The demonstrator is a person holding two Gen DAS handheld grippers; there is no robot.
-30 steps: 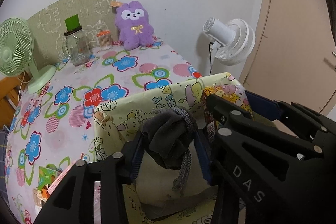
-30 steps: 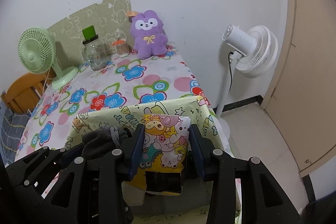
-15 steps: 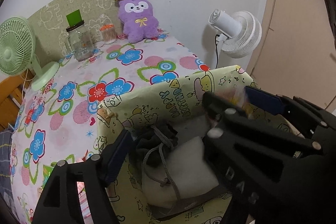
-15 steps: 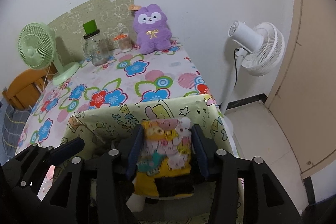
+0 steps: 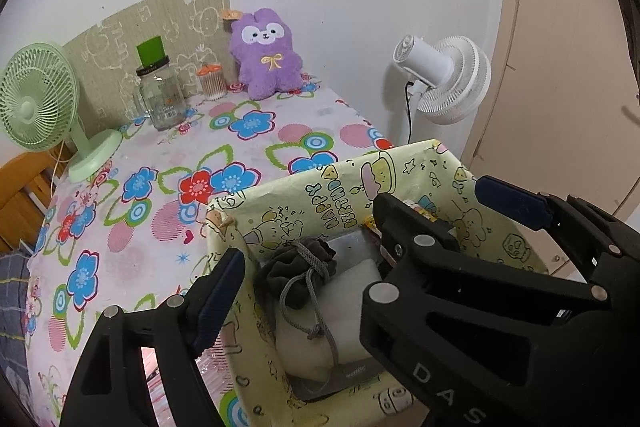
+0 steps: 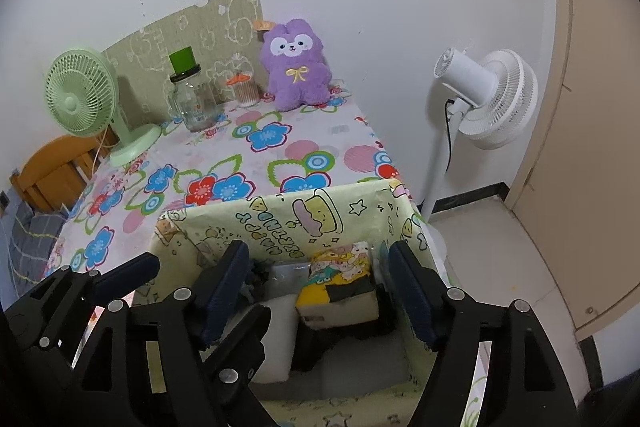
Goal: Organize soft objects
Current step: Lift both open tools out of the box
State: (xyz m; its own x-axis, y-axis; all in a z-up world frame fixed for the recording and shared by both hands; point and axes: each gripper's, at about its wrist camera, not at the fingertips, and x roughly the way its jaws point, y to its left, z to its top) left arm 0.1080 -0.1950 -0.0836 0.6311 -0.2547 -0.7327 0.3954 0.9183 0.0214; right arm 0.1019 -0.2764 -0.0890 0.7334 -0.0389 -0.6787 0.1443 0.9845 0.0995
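Since a second ago both my grips have let go: in the left view my left gripper [image 5: 306, 259] is opening, pads clear of the grey pouch [image 5: 298, 277], which now slumps on a white pad [image 5: 348, 303] inside the box [image 5: 424, 163], cord trailing toward me, box walls close on each side. In the right view my right gripper [image 6: 320, 281] is opening around the cartoon-print pack [image 6: 340, 277], untouched, propped upright near the box's right wall, with free room only above.

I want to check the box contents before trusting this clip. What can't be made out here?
- Left wrist view: the right gripper hides most of the cartoon-print pouch.
- Right wrist view: the grey drawstring bag is mostly behind a blue pad.
- Both views: the box floor beneath the white pad is hidden.
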